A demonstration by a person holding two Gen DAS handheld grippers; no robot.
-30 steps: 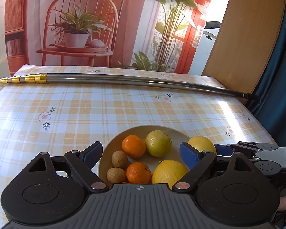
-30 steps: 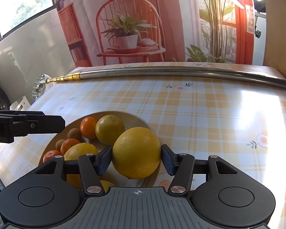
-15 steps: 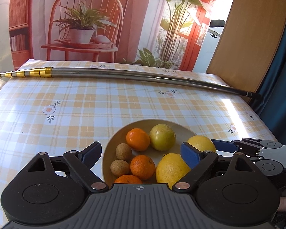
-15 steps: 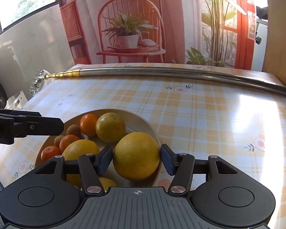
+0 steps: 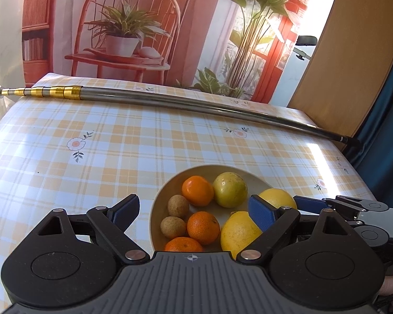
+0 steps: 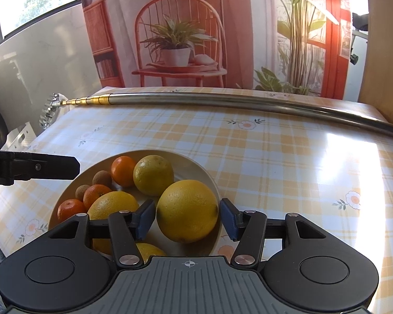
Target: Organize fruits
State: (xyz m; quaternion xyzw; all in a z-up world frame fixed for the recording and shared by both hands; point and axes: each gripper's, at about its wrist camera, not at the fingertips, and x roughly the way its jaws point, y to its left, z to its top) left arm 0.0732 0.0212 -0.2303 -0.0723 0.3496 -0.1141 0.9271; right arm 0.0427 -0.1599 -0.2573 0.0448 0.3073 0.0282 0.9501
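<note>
Your right gripper (image 6: 187, 218) has its fingers set around the large yellow citrus (image 6: 187, 210) in the bowl (image 6: 196, 164); from this angle contact looks likely but a slight gap shows. Your left gripper (image 5: 194, 212) hangs with fingers wide over the bowl's near side on the checked surface (image 5: 118, 144).

Glossy plaid tablecloth (image 6: 275, 157), shiny metal pole (image 6: 222, 100), smooth matt bowl (image 6: 196, 167), pebbly-skinned grapefruit (image 6: 187, 210).
</note>
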